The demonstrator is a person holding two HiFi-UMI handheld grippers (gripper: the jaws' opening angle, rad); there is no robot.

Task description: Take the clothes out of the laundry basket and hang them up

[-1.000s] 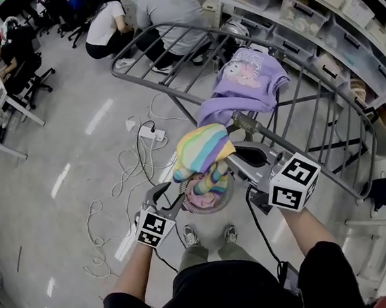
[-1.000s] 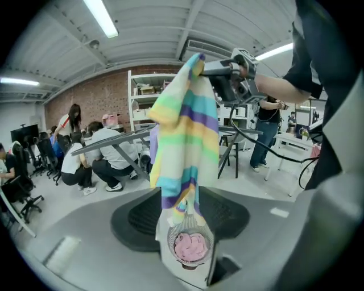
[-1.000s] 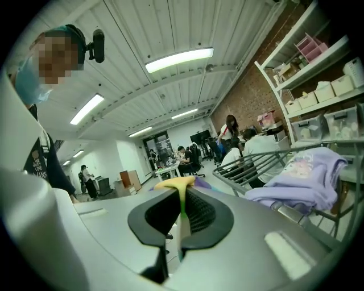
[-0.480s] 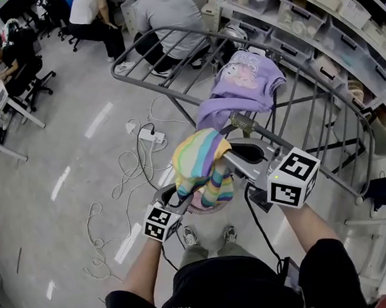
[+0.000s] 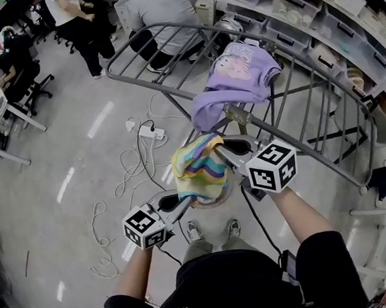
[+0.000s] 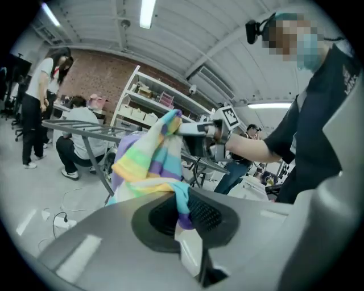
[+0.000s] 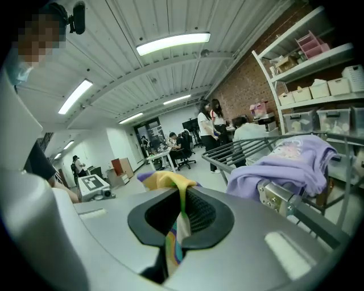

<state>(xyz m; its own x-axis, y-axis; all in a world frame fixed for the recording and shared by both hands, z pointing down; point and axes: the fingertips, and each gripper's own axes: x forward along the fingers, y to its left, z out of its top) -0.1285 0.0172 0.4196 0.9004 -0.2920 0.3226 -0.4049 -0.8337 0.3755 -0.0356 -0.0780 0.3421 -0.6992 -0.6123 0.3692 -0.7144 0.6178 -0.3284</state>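
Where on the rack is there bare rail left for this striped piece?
Free, on the grey metal drying rack, in the head view: the rails left of the draped lilac sweatshirt, out to the curved end, and those right of it toward the white storage shelves. Crowded: the middle, under the sweatshirt, and the near rail by the pastel striped garment.

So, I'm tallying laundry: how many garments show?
2: a pastel striped cloth held up before a grey metal rack; a lilac shirt draped over that rack. More may be hidden.
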